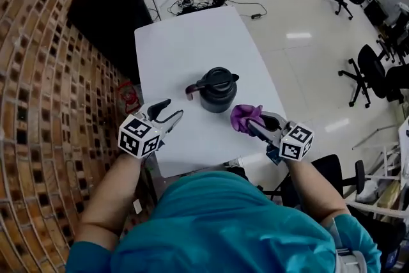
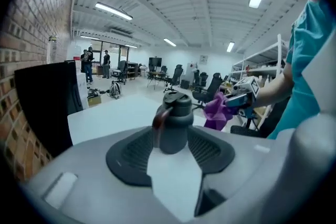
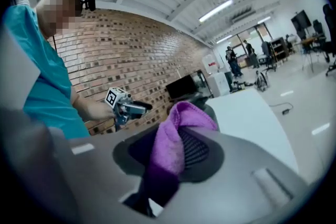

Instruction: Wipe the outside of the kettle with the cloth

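A dark grey kettle [image 1: 217, 90] with a reddish handle stands on the white table [image 1: 185, 41]. In the left gripper view the kettle [image 2: 175, 123] sits straight ahead, framed between the jaws but apart from them. My left gripper [image 1: 169, 111] hangs open to the kettle's left, nothing between its fingers. My right gripper [image 1: 250, 124] is to the kettle's right, shut on a purple cloth [image 1: 245, 117]. In the right gripper view the cloth [image 3: 172, 149] bunches out of the jaws and hides most of the kettle behind it.
A brick wall [image 1: 45, 73] runs along the left. A black cabinet [image 1: 108, 6] stands beyond the table's left corner. Cables and gear [image 1: 198, 0] lie on the floor past the far edge. Office chairs [image 1: 374, 77] stand at the right.
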### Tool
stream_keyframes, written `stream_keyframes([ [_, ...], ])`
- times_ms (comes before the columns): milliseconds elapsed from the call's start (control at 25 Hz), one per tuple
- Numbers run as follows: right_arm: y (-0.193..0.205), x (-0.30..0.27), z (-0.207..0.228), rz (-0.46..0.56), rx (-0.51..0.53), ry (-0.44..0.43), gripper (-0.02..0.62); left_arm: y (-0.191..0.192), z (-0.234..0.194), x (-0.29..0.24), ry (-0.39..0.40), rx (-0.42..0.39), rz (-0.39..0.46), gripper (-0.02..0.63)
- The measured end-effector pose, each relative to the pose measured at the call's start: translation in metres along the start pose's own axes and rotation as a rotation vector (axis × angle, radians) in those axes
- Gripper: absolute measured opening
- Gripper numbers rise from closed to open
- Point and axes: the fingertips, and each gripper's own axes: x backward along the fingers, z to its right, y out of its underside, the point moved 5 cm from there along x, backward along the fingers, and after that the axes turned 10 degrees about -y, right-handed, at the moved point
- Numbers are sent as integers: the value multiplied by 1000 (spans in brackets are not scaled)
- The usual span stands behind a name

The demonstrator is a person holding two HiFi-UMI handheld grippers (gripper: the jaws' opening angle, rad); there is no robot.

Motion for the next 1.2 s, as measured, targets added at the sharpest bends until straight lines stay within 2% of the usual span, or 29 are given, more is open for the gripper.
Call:
stream_keyframes([
  [120,23,-4,45,-53,-39,-13,101,-1,-9,-32,-43,-46,-107,190],
  [360,31,-27,146,-185,71,-7,101,-1,-7,-82,-18,-219,-246,184],
  [400,31,-36,156,-212,100,-23,101,-1,-7,-86,-18,-235,-253,158],
  [440,32,-45,163,-238,129,-44,101,-2,-8,-89,-17,-246,-256,120],
  [600,40,-77,164,-322,226,-148,101,-6,-9,-93,17,-306,-283,132],
  [680,45,-80,156,-340,230,-180,98,-8,-7,-93,34,-323,-310,132],
  [880,69,-79,109,-362,125,-252,98,-8,-5,-93,49,-324,-337,132],
  [960,80,-86,85,-340,39,-253,98,-7,-4,-93,54,-321,-336,132],
  [1200,97,-114,58,-97,-437,-182,98,-8,-4,-94,70,-324,-324,132],
])
